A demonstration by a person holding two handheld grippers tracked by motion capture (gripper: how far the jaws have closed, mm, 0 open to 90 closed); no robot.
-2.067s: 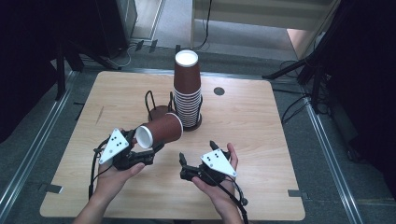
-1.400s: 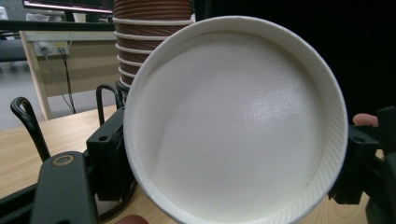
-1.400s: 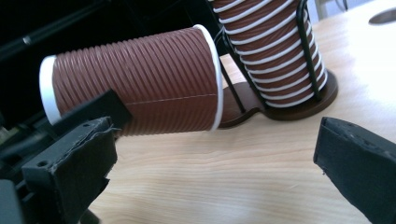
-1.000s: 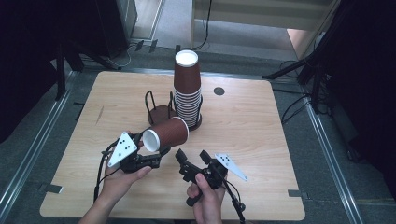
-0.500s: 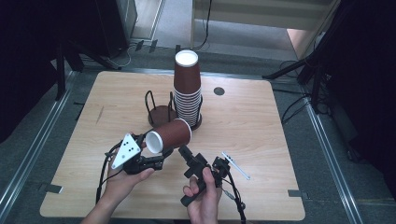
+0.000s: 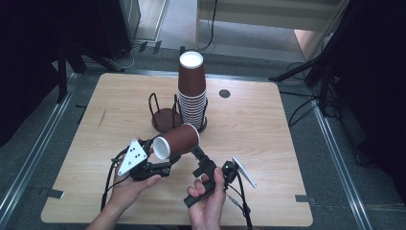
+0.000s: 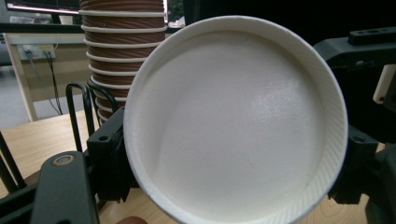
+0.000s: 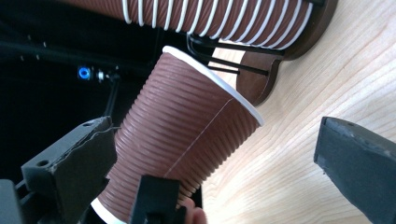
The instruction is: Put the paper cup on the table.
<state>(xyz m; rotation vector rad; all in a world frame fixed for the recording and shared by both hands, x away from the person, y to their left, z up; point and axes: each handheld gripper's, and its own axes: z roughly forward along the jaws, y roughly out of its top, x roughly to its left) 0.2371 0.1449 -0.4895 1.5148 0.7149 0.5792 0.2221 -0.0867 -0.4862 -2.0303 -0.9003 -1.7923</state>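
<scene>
Brown and ribbed, the paper cup [image 6: 176, 141] lay on its side above the wooden table [image 6: 268, 124], clenched at its bottom end in my left gripper [image 6: 160, 168], which was as tight as it went. Its white bottom [image 7: 236, 121] faced that gripper's camera, and the cup pointed toward the stack of cups [image 6: 192, 91] standing in its wire holder [image 6: 160, 112]. My right gripper [image 6: 197, 154] sat just beside the cup's wall, its jaws spread wide, with the cup [image 8: 187, 135] between them and the pads not pressing on it.
</scene>
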